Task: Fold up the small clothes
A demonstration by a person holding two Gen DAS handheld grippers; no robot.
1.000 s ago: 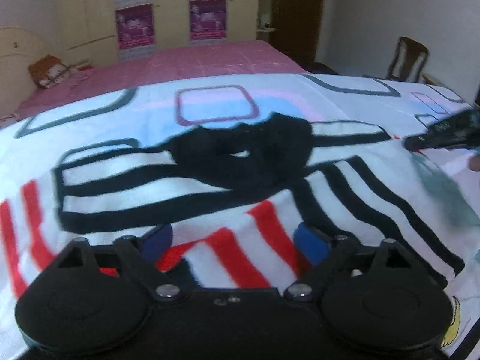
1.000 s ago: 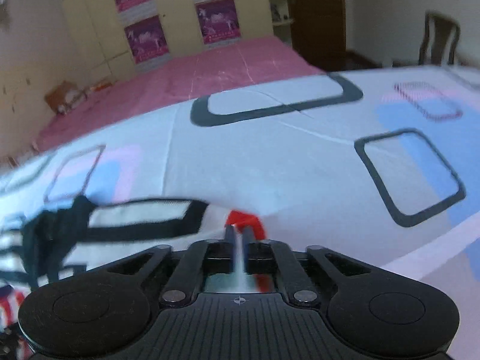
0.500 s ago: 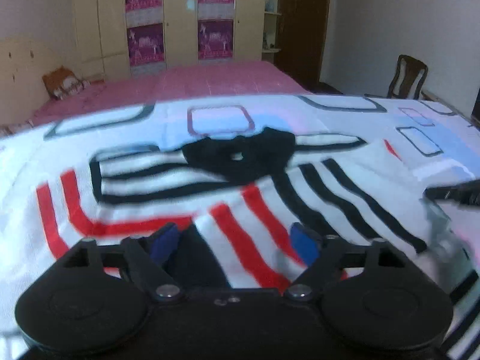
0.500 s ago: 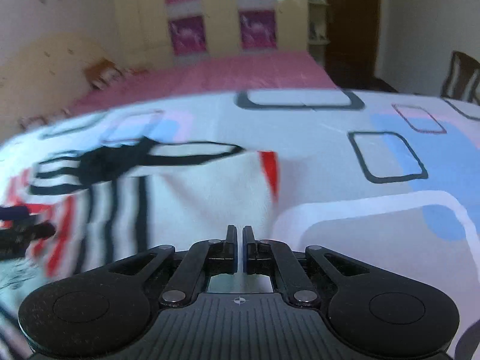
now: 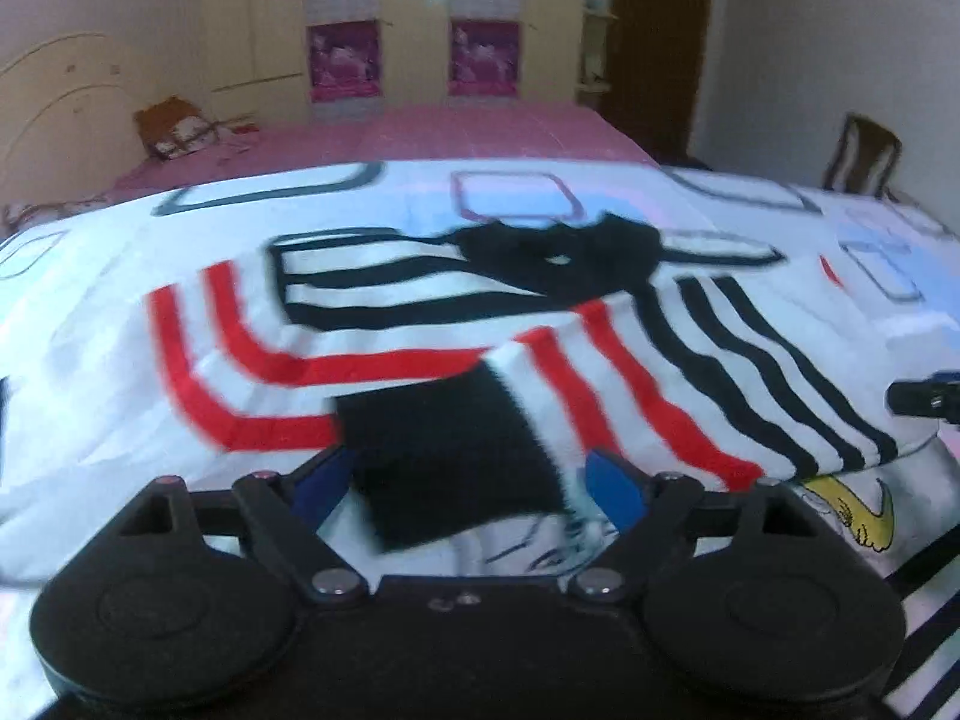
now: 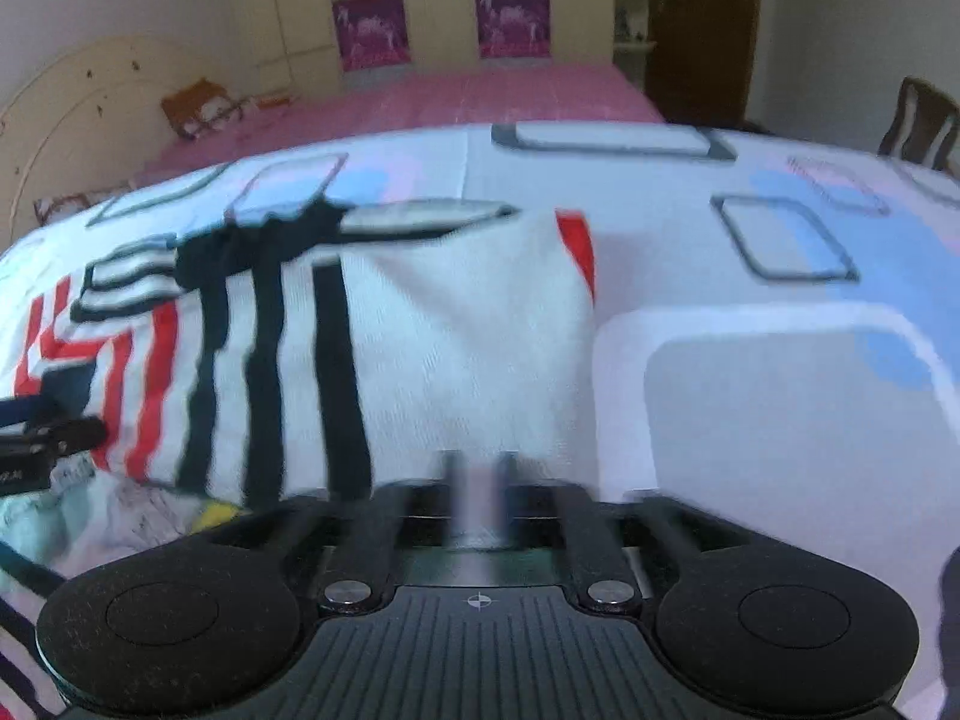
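A small white shirt (image 5: 420, 360) with red and black stripes and a black collar (image 5: 558, 252) lies spread on the sheet. My left gripper (image 5: 468, 483) hovers at the shirt's near edge, its jaws opening. The sleeve's black cuff (image 5: 456, 450) lies loose between the blue pads (image 5: 612, 486). The right wrist view shows the shirt (image 6: 456, 330) ahead and to the left. My right gripper (image 6: 478, 480) is blurred, its jaws opening, with no cloth gripped. Each gripper shows in the other's view: the right gripper's tip (image 5: 924, 399) and the left gripper (image 6: 54, 438).
The patterned sheet (image 6: 780, 420) with blue and grey squares covers the surface. Another garment with a yellow print (image 5: 864, 516) pokes out under the shirt's near right edge. A pink bed (image 5: 420, 138), a wardrobe and a wooden chair (image 6: 918, 120) stand behind.
My right gripper let go of the shirt's edge and its fingers have parted. My left gripper drew back toward the near edge; the sleeve with its black cuff now lies across the shirt.
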